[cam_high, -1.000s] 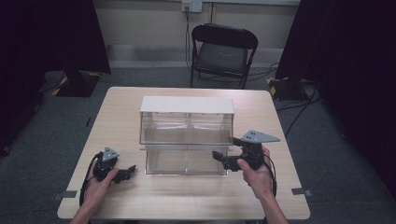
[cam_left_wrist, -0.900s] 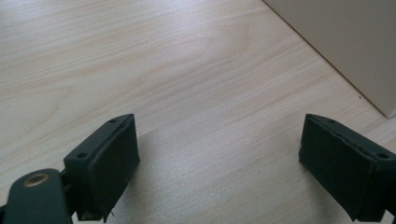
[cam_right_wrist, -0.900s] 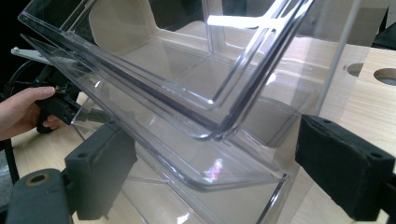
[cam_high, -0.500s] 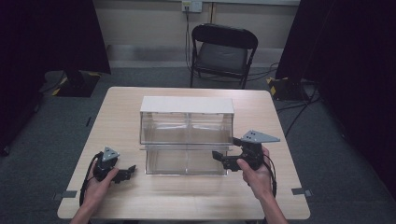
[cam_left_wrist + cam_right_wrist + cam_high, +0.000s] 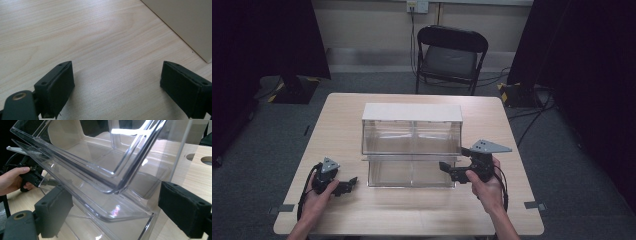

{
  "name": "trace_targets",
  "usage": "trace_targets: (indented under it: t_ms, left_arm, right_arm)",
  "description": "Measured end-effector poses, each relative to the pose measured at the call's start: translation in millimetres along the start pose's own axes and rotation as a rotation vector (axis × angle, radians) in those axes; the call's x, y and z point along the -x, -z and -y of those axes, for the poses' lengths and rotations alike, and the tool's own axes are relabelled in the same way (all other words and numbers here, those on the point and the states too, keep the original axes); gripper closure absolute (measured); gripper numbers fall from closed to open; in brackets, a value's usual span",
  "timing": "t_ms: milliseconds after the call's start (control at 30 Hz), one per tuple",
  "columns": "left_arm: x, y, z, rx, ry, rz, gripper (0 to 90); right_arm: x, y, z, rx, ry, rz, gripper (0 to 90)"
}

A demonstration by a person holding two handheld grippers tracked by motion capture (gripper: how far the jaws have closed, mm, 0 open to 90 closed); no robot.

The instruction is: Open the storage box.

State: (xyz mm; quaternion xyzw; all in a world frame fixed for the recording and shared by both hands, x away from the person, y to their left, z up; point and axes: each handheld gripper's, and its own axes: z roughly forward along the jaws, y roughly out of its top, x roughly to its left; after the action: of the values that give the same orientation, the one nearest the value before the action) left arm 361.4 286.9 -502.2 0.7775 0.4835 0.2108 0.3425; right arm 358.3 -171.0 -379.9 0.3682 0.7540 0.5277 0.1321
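Reaching toward the clear drawer unit (image 5: 412, 145) with jaws apart, the right gripper (image 5: 451, 170) grips nothing yet; the left gripper (image 5: 347, 184) rests on the table (image 5: 412, 210), jaws apart, so the work seems barely begun.

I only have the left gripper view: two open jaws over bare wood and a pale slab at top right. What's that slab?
Observer: The side of a clear two-tier bin with a white top, seen from the high view.
Operator: Where's the right gripper?
Observer: The right gripper is at the bin's right front corner, jaws open; in the right gripper view they straddle the edge of the lower clear tray.
Operator: Anything in the bin?
Observer: Both tiers look empty.
Operator: And my left gripper?
Observer: The left gripper sits low on the table, left of the bin, not touching it.
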Motion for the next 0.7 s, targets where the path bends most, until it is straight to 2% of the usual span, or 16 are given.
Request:
trace_targets:
  t_ms: [700]
  left_arm:
    - [-0.2, 0.0, -0.1, 0.0, -0.003, 0.0, 11.2]
  right_arm:
    - [0.0, -0.1, -0.2, -0.001, 0.004, 0.002, 12.0]
